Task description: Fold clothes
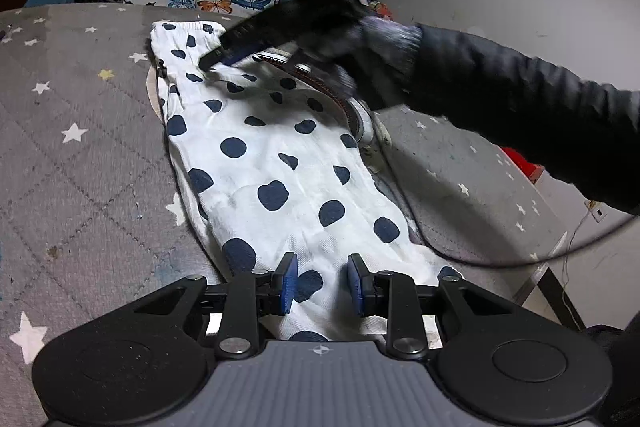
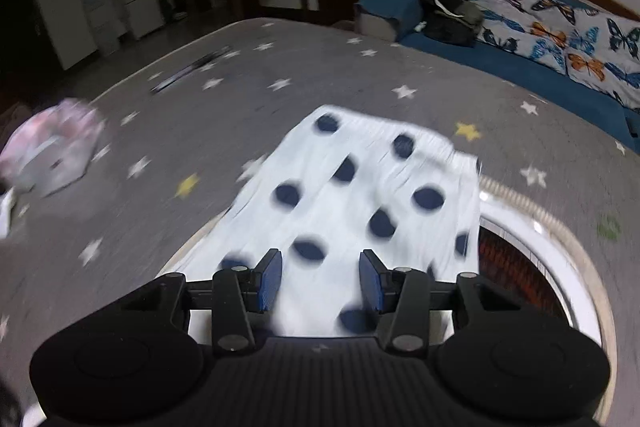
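- grey star-print mattress (image 1: 80, 155) (image 2: 248, 99) carries everything;
- white navy-spotted garment (image 1: 272, 167) (image 2: 360, 195) lies flat across it, partly over a round white-rimmed object (image 2: 560, 251);
- pinkish bundle (image 2: 56, 147) rests near one edge

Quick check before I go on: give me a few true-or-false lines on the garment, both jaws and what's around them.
1. The garment is white with dark dots. True.
2. The left gripper is clamped on the cloth. False: its jaws stand open over the near end.
3. The right gripper has its jaws open. True.
4. The garment lies on a bare wooden table. False: it lies on a grey starred cover.
5. A butterfly-print quilt lies beyond the cover. True.
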`<control>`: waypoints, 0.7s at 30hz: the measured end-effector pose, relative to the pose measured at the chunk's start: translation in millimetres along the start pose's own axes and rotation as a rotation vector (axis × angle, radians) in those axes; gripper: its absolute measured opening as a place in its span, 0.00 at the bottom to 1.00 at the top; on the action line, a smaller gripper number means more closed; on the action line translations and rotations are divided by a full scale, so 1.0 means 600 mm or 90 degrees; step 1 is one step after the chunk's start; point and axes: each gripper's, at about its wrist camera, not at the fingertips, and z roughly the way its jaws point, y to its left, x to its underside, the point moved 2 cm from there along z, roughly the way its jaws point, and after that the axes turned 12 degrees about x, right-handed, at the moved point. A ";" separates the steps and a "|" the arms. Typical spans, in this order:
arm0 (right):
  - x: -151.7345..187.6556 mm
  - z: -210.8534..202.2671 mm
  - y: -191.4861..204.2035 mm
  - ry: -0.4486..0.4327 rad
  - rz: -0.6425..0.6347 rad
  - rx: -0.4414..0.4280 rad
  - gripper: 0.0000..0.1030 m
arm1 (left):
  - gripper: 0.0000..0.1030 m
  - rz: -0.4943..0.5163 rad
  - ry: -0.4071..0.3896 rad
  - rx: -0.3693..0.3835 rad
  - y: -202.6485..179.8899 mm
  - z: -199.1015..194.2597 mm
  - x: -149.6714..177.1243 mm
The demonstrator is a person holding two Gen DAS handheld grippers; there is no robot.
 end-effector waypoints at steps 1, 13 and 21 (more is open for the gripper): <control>-0.008 0.011 -0.004 -0.002 0.003 0.010 0.41 | 0.29 -0.003 0.000 0.002 0.001 -0.001 0.000; -0.064 0.044 -0.067 -0.040 0.057 0.043 0.39 | 0.31 -0.025 -0.002 0.014 0.007 -0.008 -0.005; -0.056 0.042 -0.111 -0.032 0.048 0.045 0.56 | 0.41 0.004 -0.044 -0.011 0.006 -0.020 -0.052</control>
